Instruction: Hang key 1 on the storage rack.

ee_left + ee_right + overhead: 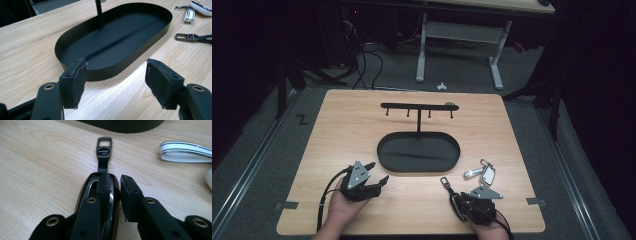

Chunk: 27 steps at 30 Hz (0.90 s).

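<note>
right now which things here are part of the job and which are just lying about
In the job:
black key fob, right gripper closed on its edge
key stand with hooks and oval tray

Lying about:
white key fob with striped strap
left gripper, open and idle

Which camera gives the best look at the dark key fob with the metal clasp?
The right gripper view: the dark glossy key fob lies close up between the right gripper's pads, strap and clasp plain. The high view shows it small; the left gripper view catches just its clasp.
</note>
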Tool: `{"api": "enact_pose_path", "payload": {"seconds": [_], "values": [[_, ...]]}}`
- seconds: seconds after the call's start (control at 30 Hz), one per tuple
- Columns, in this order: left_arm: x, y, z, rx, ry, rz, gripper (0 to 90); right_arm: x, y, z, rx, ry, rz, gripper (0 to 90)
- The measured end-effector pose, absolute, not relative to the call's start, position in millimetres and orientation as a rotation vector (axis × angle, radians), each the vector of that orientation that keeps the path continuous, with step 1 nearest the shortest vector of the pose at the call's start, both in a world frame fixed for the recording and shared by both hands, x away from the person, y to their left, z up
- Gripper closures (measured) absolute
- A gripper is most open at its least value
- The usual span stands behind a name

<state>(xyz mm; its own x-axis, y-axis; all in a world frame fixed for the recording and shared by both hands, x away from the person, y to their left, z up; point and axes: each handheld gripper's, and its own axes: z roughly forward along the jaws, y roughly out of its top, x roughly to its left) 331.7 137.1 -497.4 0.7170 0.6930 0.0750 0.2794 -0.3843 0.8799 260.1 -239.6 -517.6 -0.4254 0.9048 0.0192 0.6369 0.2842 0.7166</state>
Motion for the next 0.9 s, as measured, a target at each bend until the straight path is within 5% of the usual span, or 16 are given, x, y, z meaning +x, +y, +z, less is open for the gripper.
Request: {"api": "enact_pose_path", "payload": {"seconds": [0.3, 0.53, 0.9], "values": [[335.0, 136.2, -498.5, 1.963, 0.756, 0.537, 33.9, 250.7, -245.3, -515.9, 1.424, 2.161, 0.944, 69.1], [337.3, 135.6, -499.8, 1.963, 0.762, 0.525, 33.9, 249.3, -250.0, -519.7, 1.403, 2.194, 0.917, 77.8], [333.2, 143.5, -500.5, 1.962, 0.772, 0.520, 35.5, 269.8, -243.9, -521.7, 1.339, 2.248, 0.968, 75.2]]}}
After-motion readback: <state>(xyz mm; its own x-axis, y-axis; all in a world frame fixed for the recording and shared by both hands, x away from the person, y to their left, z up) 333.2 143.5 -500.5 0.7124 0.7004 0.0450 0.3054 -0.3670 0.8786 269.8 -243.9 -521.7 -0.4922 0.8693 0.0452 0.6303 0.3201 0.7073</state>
